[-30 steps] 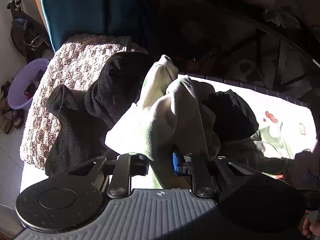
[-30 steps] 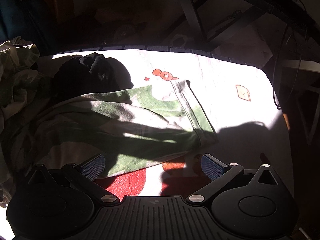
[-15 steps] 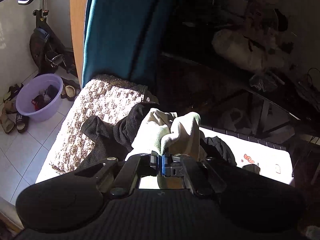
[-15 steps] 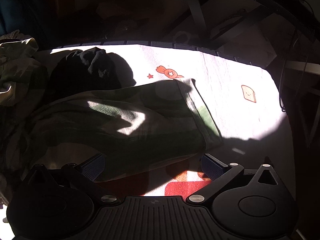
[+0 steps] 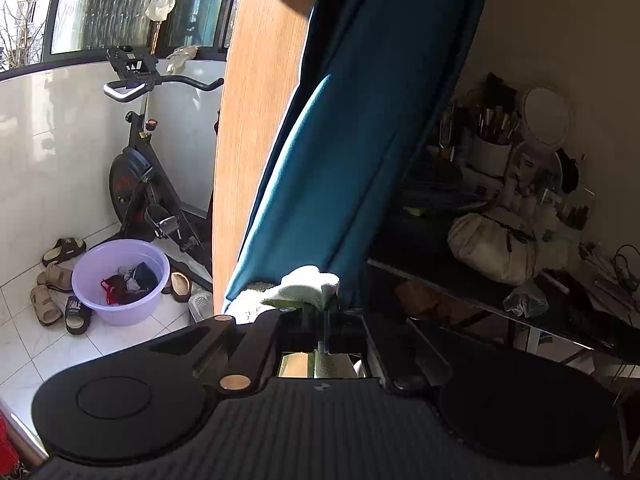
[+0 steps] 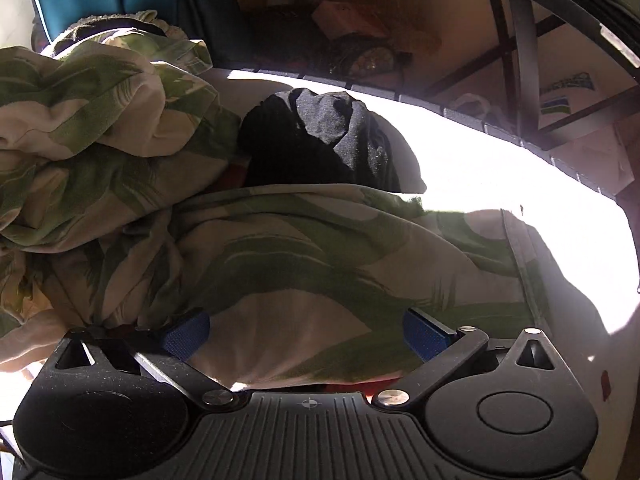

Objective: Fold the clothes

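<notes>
Lifted garment (image 5: pixel 310 286) between left jaws

Most of the green-and-cream garment (image 5: pixel 308 286) hidden behind the left gripper (image 5: pixel 323 320); sunlit bedsheet (image 6: pixel 500 168) overexposed, its print unreadable.

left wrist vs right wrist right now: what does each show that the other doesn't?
Left wrist only: exercise bike, purple basin, sandals, cluttered desk, and the left claw shut on a pale fold of the garment.
Right wrist only: the garment's green-patterned spread, a black garment, and the right claw open over the fabric.
Both: the teal curtain and the same green-patterned garment.
</notes>
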`<state>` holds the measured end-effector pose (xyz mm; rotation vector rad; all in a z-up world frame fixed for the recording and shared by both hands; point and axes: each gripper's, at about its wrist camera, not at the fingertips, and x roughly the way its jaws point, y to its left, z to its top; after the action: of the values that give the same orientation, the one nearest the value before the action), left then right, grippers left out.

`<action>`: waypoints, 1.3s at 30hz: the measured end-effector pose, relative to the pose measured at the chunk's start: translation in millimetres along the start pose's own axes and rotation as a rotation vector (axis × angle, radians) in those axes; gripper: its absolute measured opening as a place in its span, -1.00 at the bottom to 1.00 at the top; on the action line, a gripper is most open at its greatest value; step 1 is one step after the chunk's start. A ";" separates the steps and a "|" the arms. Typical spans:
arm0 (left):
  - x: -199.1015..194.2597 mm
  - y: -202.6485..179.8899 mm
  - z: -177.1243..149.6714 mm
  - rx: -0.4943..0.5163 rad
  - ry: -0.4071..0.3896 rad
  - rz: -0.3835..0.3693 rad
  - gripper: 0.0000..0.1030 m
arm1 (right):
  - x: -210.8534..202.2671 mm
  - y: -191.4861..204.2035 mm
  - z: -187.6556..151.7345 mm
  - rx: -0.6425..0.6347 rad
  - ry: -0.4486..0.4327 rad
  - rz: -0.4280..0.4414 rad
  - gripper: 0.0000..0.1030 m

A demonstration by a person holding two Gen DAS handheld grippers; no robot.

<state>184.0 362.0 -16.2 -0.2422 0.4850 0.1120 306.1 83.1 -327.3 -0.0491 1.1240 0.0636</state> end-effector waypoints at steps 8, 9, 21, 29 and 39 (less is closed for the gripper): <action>-54.5 8.6 64.7 0.004 -0.231 -0.034 -0.96 | -6.4 78.9 6.4 -0.380 -0.113 0.114 0.98; -54.3 8.3 66.2 0.019 -0.231 -0.020 -0.96 | -2.8 85.1 8.8 -0.383 -0.109 0.119 0.98; -67.9 56.0 46.2 -0.057 -0.178 0.134 -0.96 | -3.3 83.5 26.5 -0.224 -0.084 0.251 -0.77; -58.5 87.6 24.0 -0.080 -0.082 0.205 -0.96 | -109.9 -5.4 50.6 0.139 -0.358 0.259 -0.87; 24.1 85.6 -63.0 -0.086 0.147 0.045 -0.94 | -101.0 -59.5 54.3 0.115 -0.336 0.117 -0.86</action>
<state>163.0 429.7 -99.0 -0.3259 0.6330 0.1598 316.0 25.0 -212.3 0.1268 0.7924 0.1077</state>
